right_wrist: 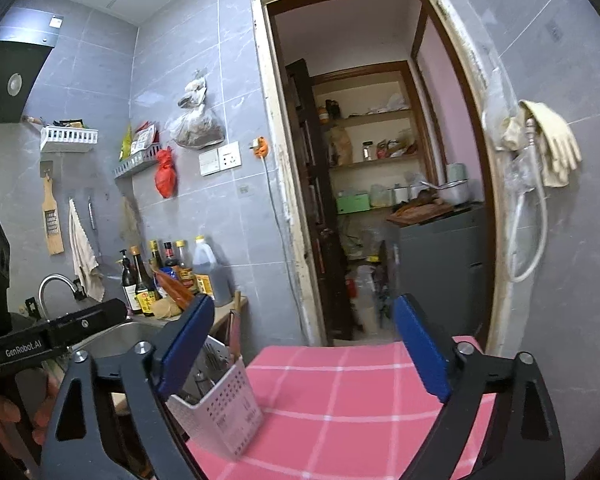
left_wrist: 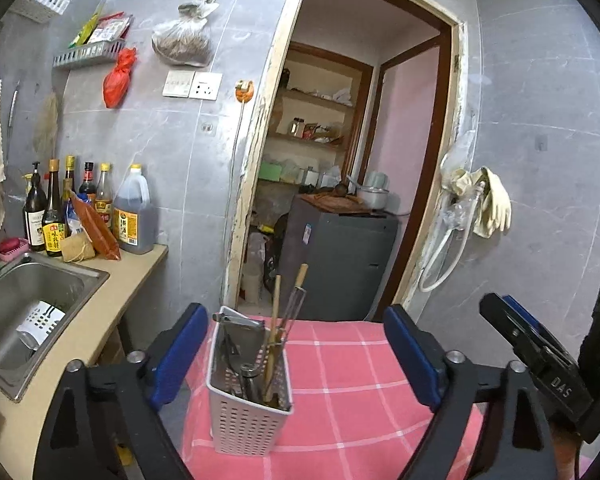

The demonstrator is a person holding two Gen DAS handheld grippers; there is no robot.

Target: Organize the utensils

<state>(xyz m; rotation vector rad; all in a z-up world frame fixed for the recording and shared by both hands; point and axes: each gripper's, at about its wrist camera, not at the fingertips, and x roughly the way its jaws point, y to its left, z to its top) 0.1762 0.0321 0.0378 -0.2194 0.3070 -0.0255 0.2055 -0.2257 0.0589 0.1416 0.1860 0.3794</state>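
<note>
A white perforated utensil holder (left_wrist: 249,408), seemingly packed with chopsticks and metal tools, is standing on the pink checked cloth (left_wrist: 360,380), while the left gripper (left_wrist: 296,356) and right gripper (right_wrist: 304,348) are hovering wide open, gripping nothing.

A white perforated caddy (left_wrist: 249,408) is stood upright on a pink checked cloth (left_wrist: 360,392). Chopsticks (left_wrist: 275,320) and metal utensils (left_wrist: 236,344) are held upright inside it.
</note>
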